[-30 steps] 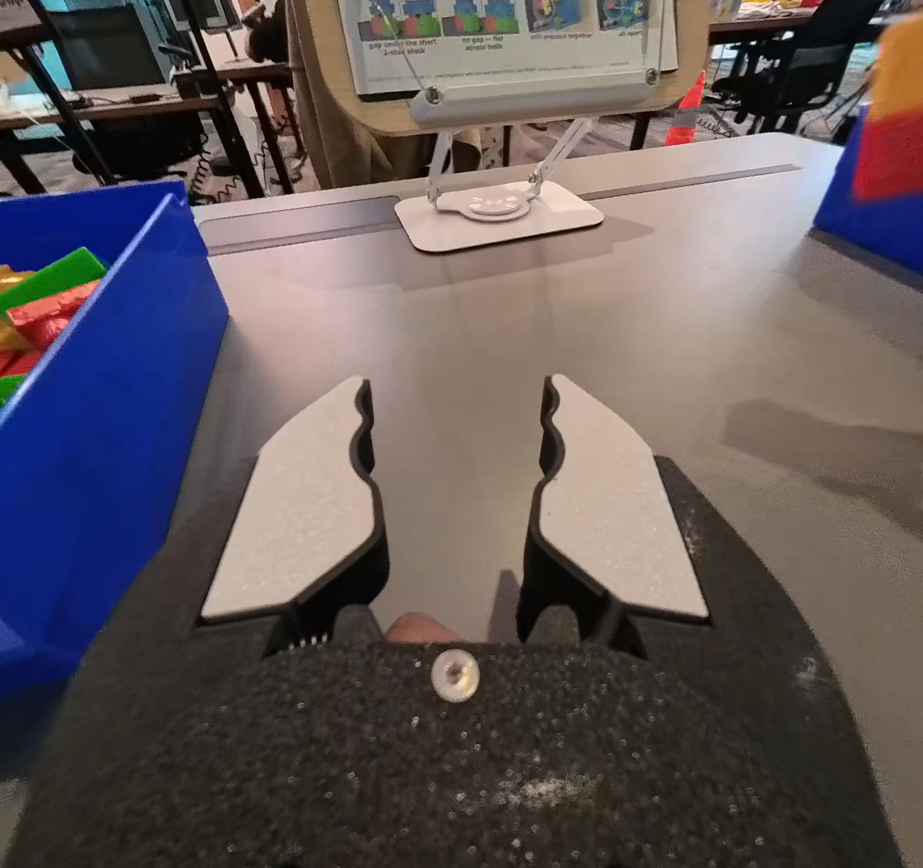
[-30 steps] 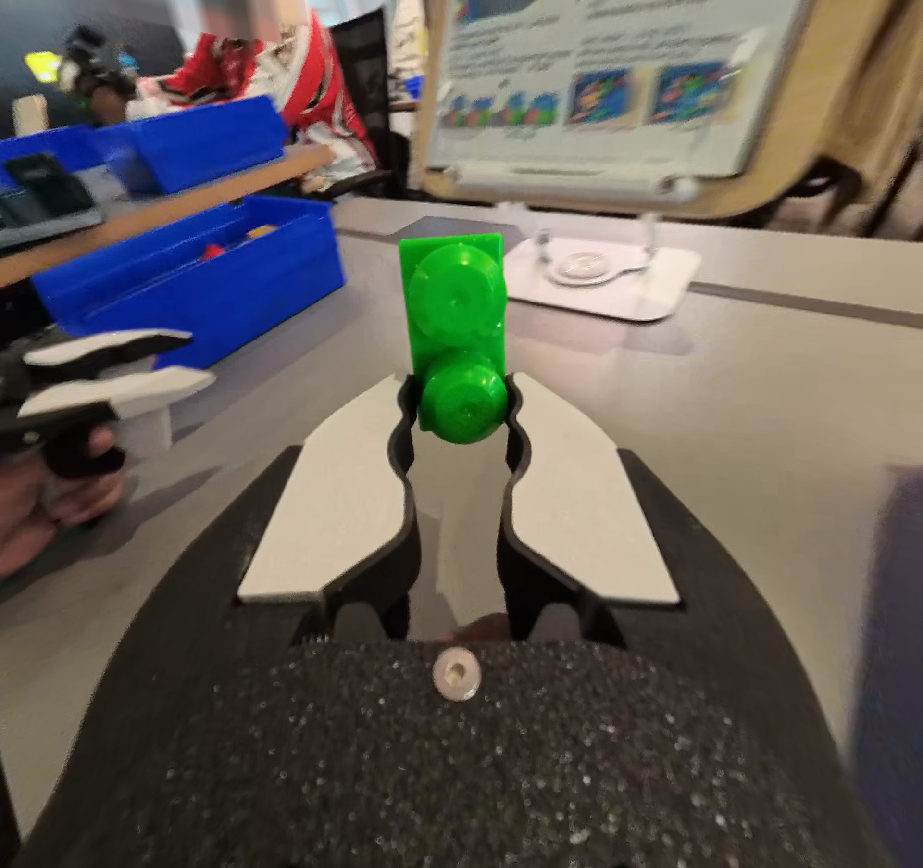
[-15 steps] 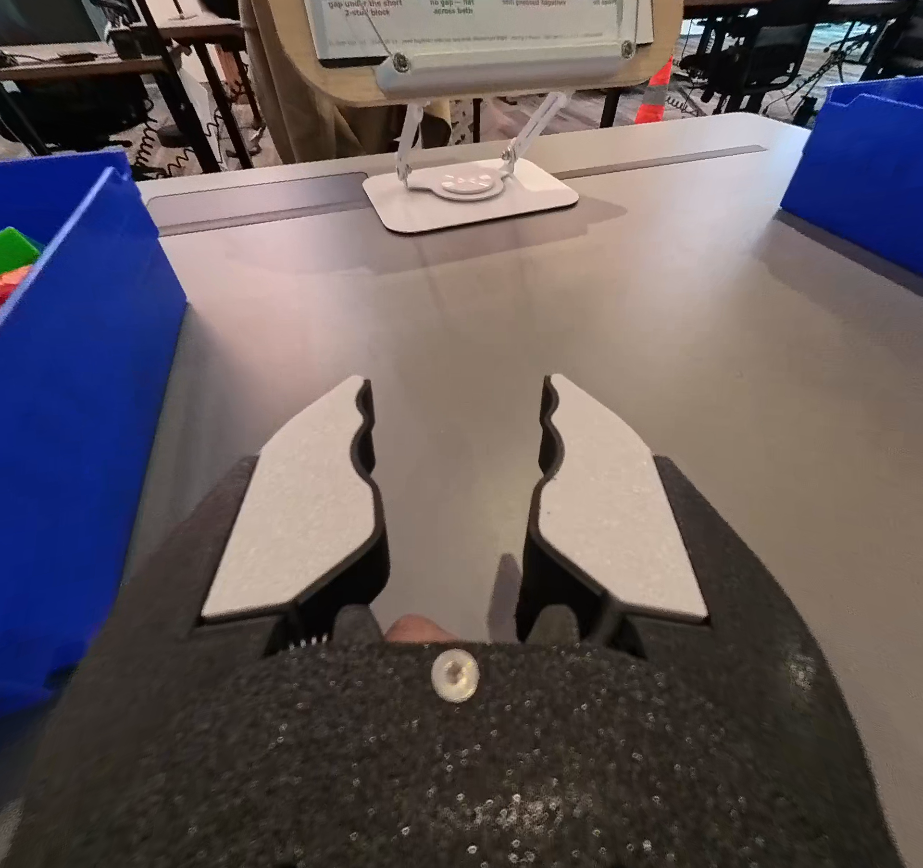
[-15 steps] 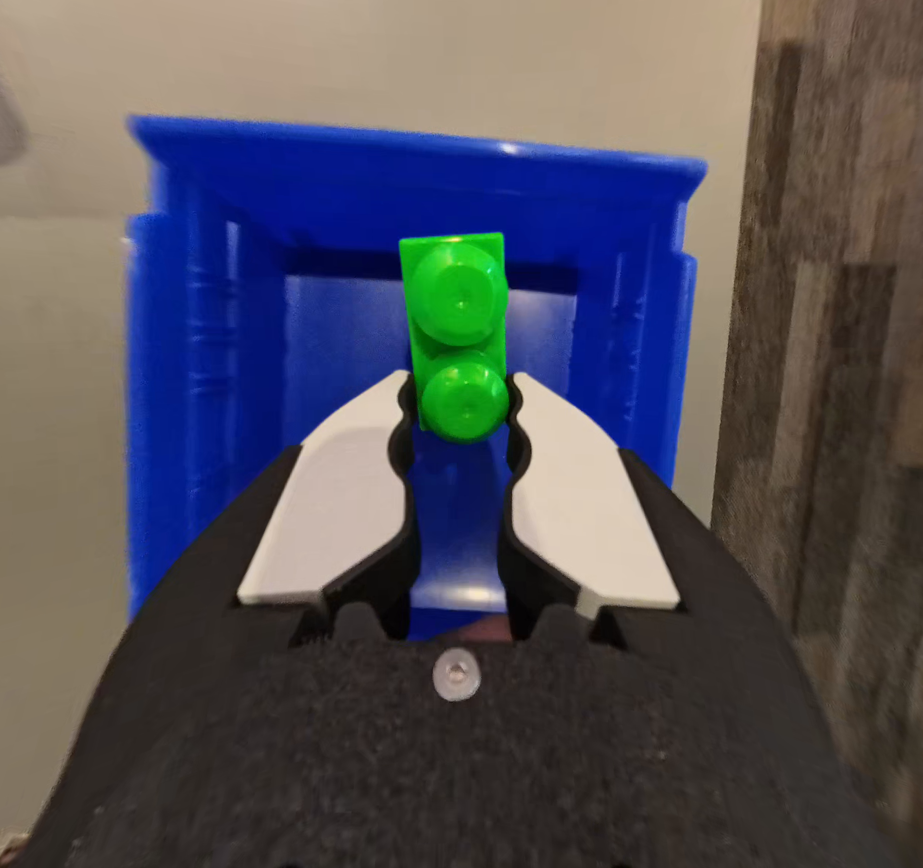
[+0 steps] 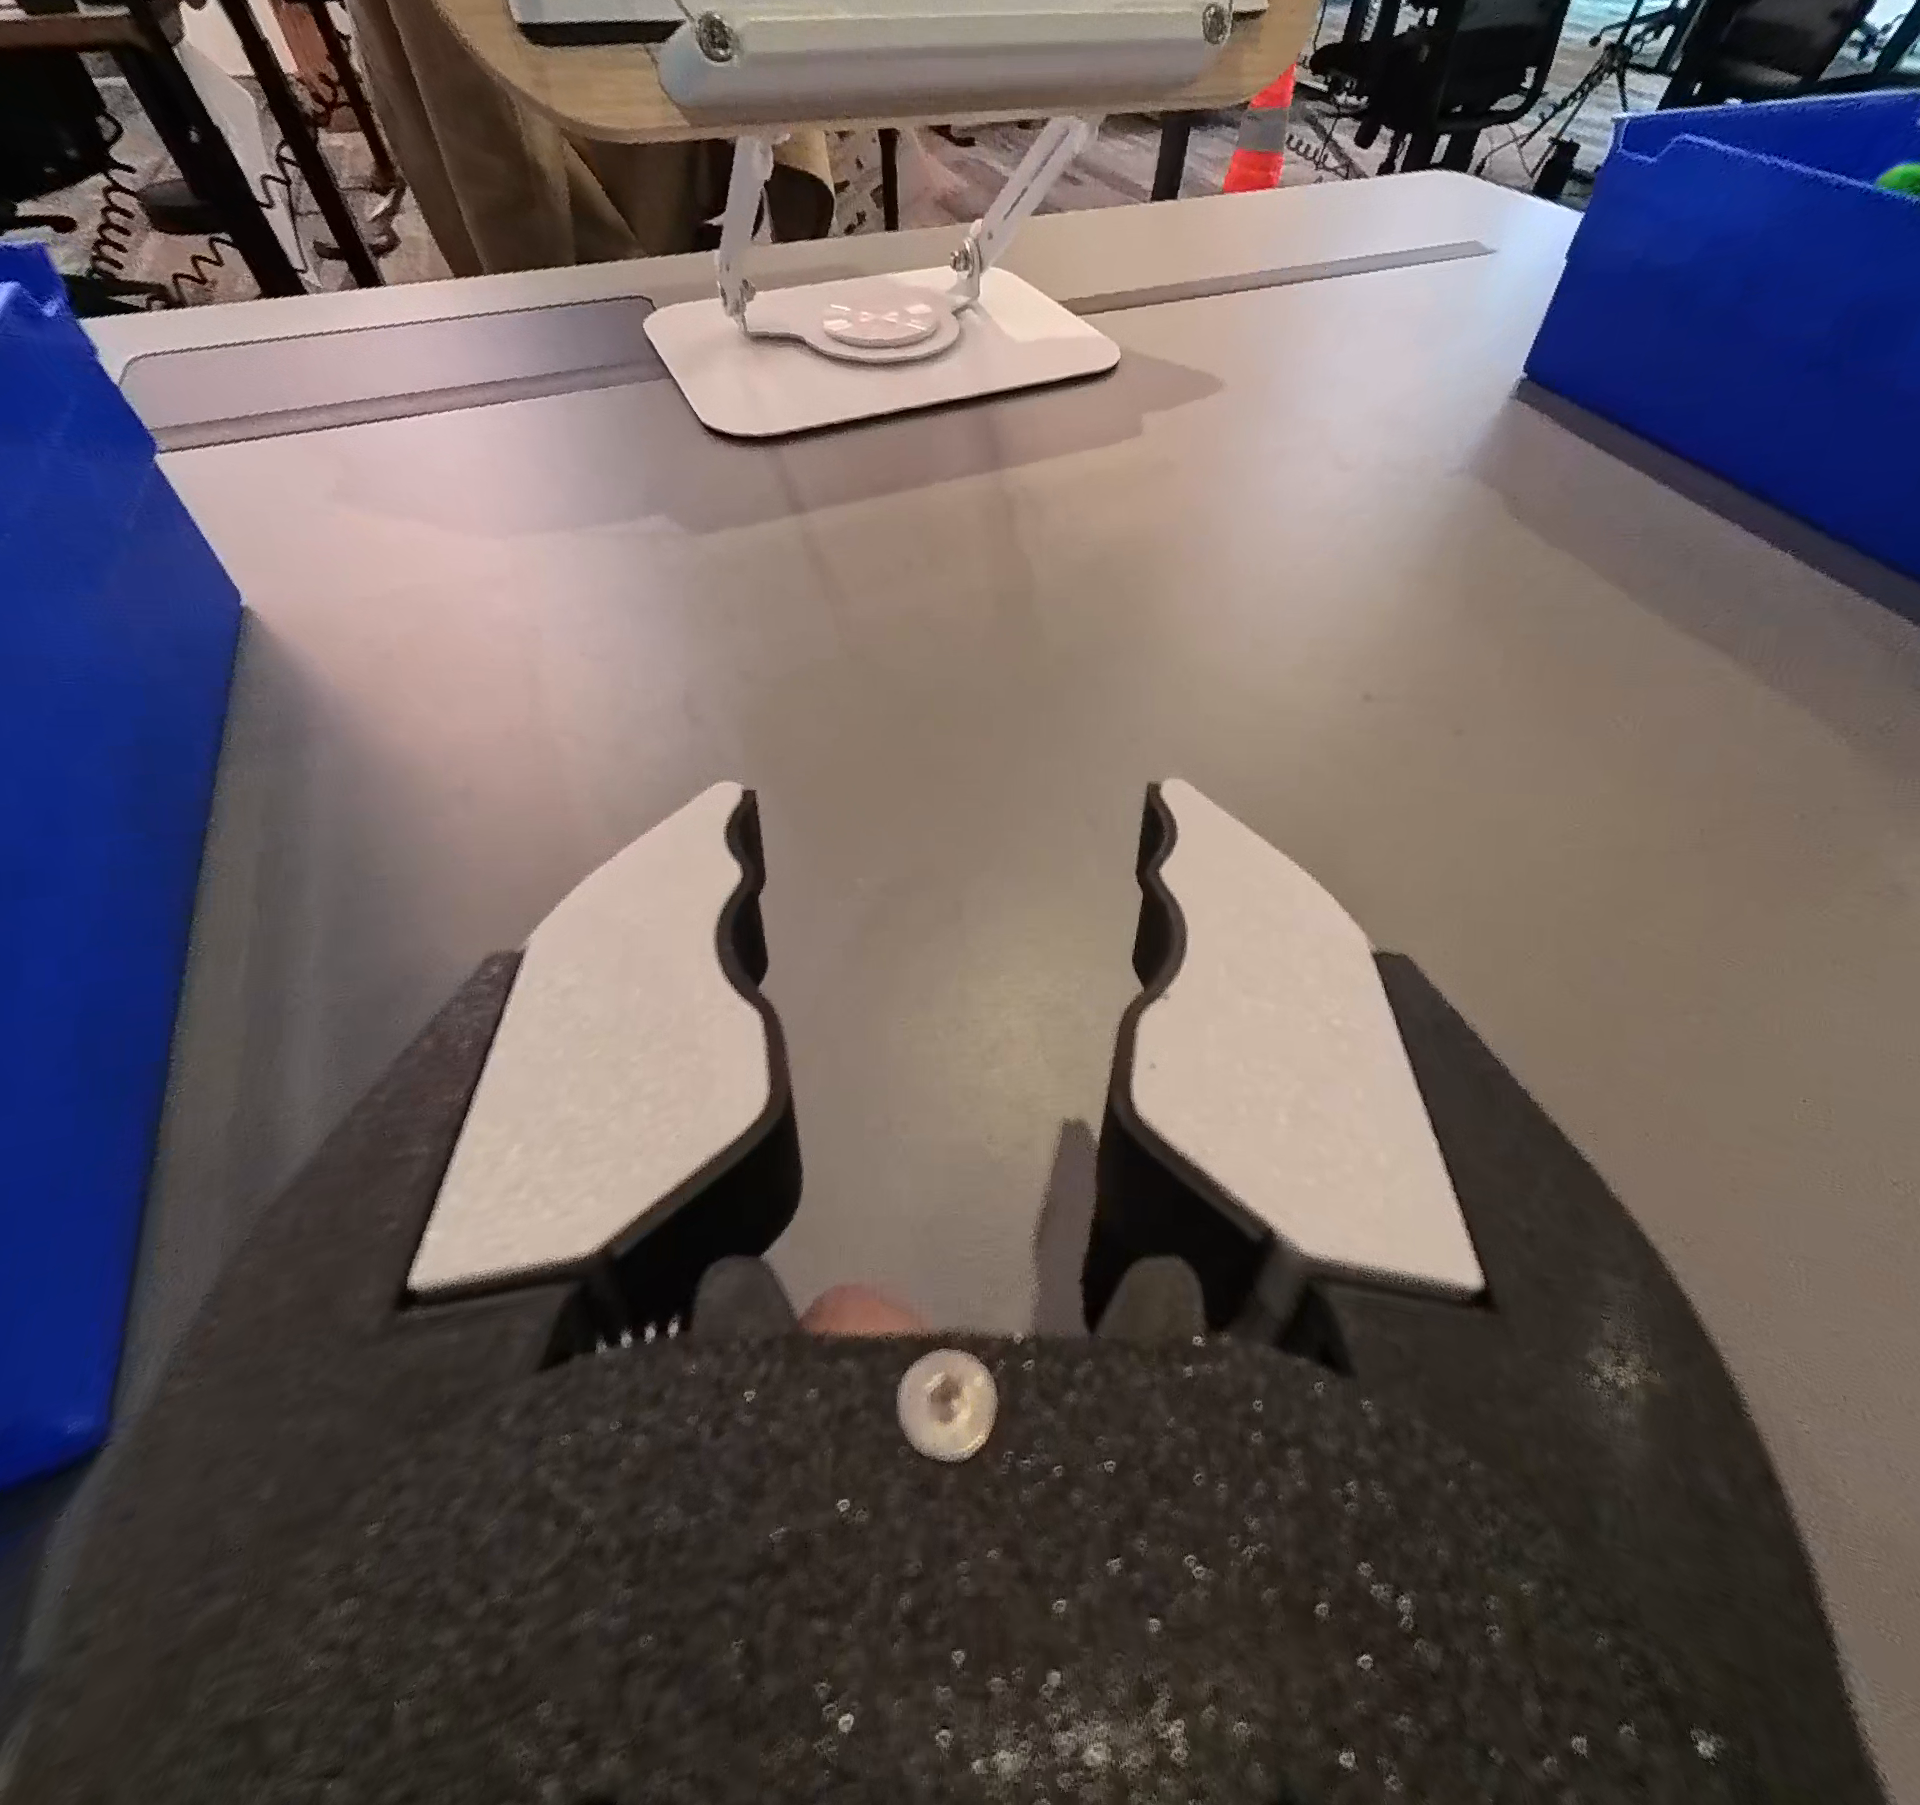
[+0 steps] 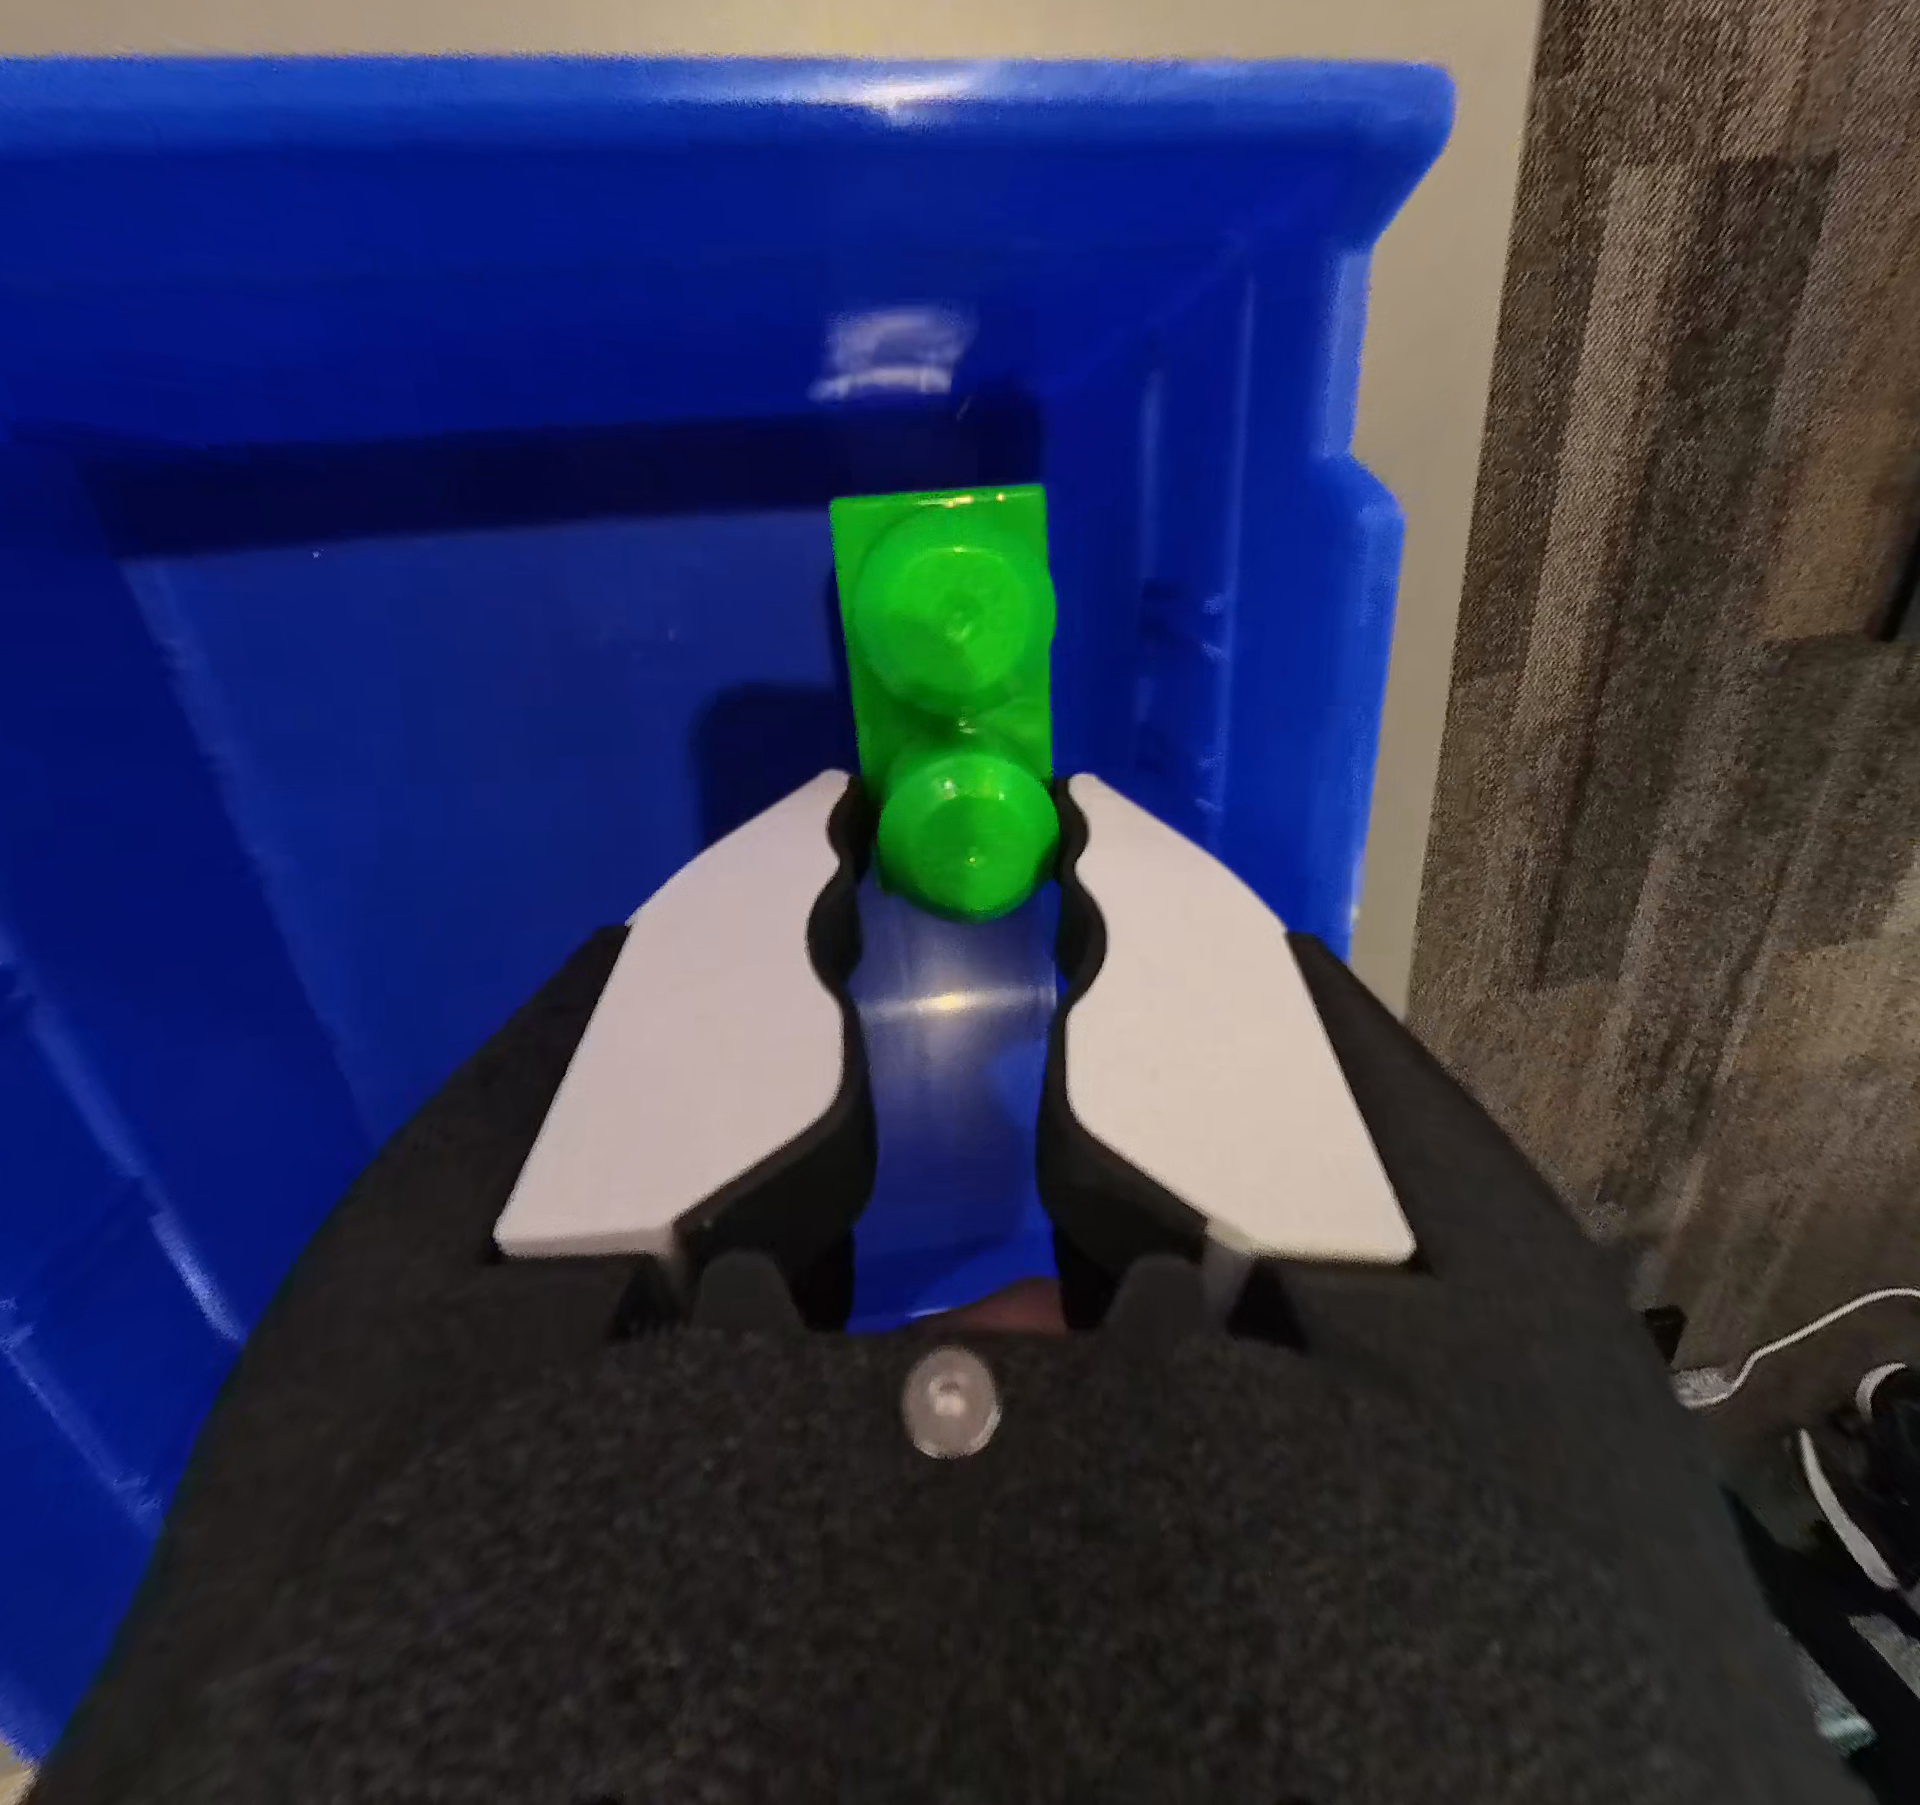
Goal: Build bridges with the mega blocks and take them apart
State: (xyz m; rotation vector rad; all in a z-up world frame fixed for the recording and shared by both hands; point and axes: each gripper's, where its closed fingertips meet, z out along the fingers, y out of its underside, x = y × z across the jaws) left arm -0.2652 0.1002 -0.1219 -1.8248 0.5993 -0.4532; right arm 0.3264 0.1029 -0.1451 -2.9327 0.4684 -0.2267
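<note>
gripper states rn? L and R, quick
Left gripper: open, empty, over the bare grey table.
Right gripper: shut on the green two-stud block, above the blue bin.

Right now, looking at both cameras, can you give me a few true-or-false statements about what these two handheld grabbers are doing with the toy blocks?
1. The right gripper holds a green block. True.
2. The green block has three studs. False: two studs show.
3. The left gripper carries a red block. False: its jaws stand apart with nothing between them, only the bare grey table beyond.
4. The green block is held over a blue bin. True.
5. A white stand sits on the table ahead of the left gripper. True.
6. Blocks stand built into a bridge on the table. False: no bridge shows there.
</note>
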